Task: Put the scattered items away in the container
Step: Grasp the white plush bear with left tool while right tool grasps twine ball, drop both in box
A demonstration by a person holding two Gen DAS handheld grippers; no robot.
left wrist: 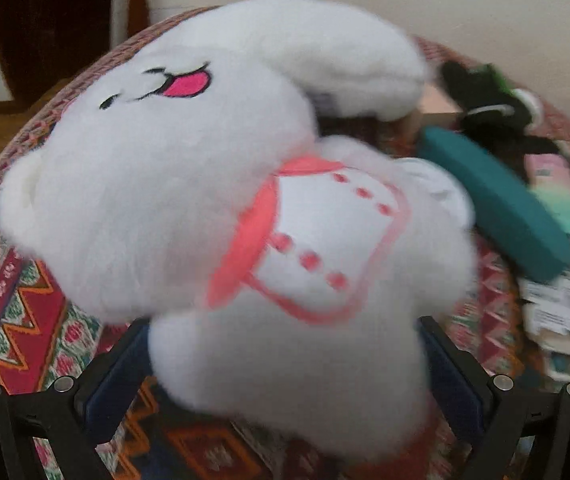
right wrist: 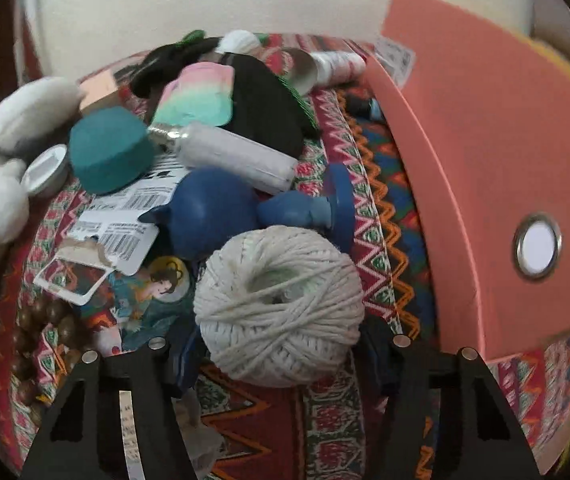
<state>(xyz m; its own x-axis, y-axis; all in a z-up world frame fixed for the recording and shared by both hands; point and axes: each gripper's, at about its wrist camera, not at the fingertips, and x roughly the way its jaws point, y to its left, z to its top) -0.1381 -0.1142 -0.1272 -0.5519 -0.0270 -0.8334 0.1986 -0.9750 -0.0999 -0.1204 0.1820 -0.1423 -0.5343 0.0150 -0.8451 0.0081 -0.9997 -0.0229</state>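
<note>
A white plush rabbit (left wrist: 213, 184) with a pink collar fills the left wrist view. My left gripper (left wrist: 285, 364) is shut on its lower body and holds it above the patterned cloth (left wrist: 17, 288). In the right wrist view my right gripper (right wrist: 281, 344) is shut on a ball of white string (right wrist: 281, 308). The salmon-pink container (right wrist: 477, 184) stands to the right of it, its side wall showing a metal eyelet (right wrist: 537, 246). The plush rabbit (right wrist: 1, 172) also shows at the left edge of that view.
A heap lies on the patterned cloth (right wrist: 377, 216): a teal block (right wrist: 111, 148), a blue rubber piece (right wrist: 221, 216), a white tube (right wrist: 237, 156), barcode tags (right wrist: 125, 220), brown beads (right wrist: 45, 328), black fabric (right wrist: 269, 104), a pastel item (right wrist: 201, 94). A pale wall stands behind.
</note>
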